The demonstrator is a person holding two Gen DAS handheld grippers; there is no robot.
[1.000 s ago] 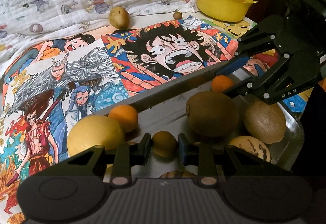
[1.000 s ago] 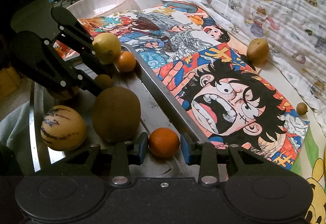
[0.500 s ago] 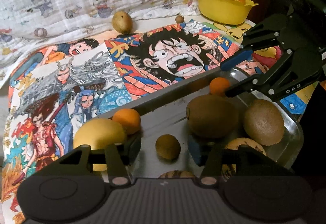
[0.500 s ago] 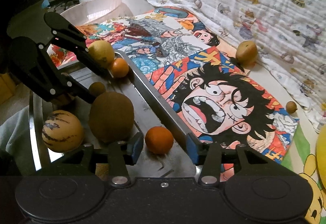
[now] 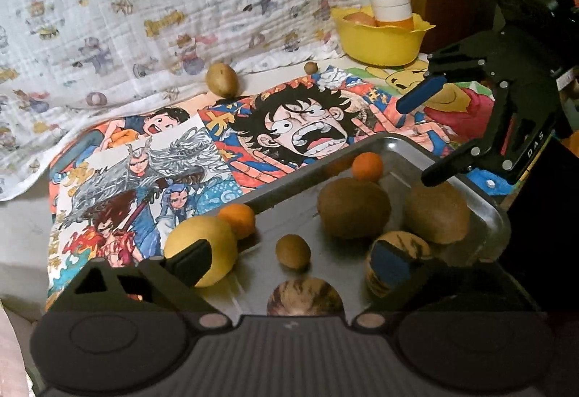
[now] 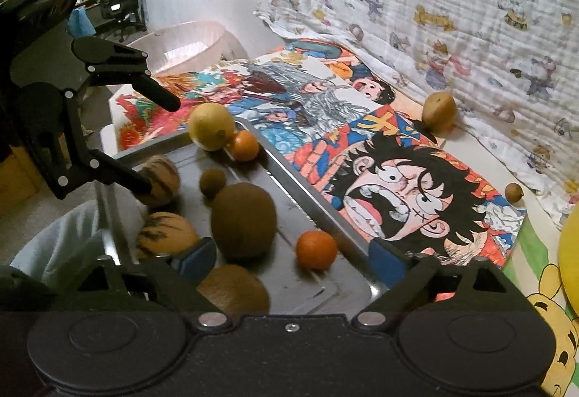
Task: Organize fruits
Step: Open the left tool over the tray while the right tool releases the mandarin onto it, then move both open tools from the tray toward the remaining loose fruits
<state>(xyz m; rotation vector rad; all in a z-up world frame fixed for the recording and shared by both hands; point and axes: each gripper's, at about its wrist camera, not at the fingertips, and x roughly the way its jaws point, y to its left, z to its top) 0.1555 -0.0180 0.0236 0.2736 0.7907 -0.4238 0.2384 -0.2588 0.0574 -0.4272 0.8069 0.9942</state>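
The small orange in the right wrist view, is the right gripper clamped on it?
No, the right gripper is wide open and the small orange lies free on the metal tray between its fingers.

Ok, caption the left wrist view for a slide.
Open left gripper over a metal tray of fruit, small brown fruit between its fingers.

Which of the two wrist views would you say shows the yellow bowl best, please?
The left wrist view: the yellow bowl sits whole at the back of the table, with a white cup standing in it. The right wrist view catches only a yellow sliver at its right edge.
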